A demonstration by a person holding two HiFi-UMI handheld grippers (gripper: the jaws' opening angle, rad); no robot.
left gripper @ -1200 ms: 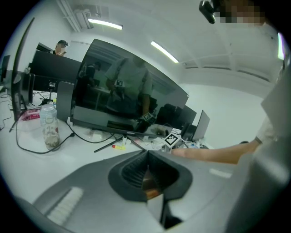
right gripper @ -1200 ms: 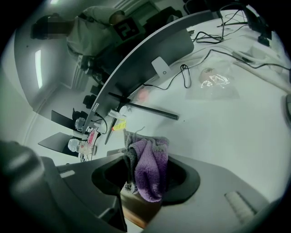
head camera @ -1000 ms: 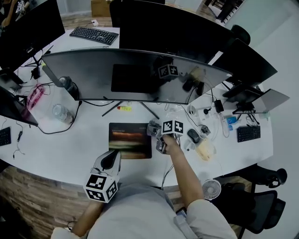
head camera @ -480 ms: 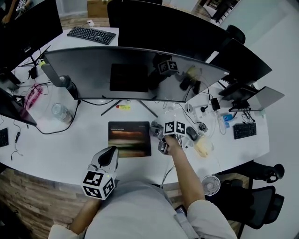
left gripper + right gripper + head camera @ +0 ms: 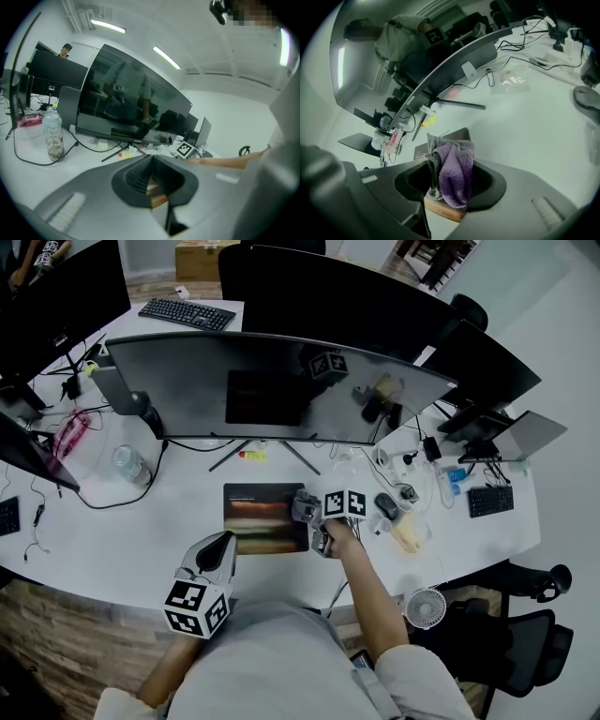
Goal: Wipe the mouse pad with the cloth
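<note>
The right gripper point(image 5: 451, 190) was clamped on a bunched purple-and-grey cloth point(image 5: 457, 171), soft and light, likely to fold under pressure, at the right edge of the mouse pad point(image 5: 262, 517). The left gripper point(image 5: 151, 164) was closed, empty, held off the pad's near-left corner.

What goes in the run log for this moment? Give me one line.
right tongs: shut on fluffy purple-grey cloth, at right edge of dark rectangular mouse pad | left tongs: shut, empty, by pad's near-left corner
</note>
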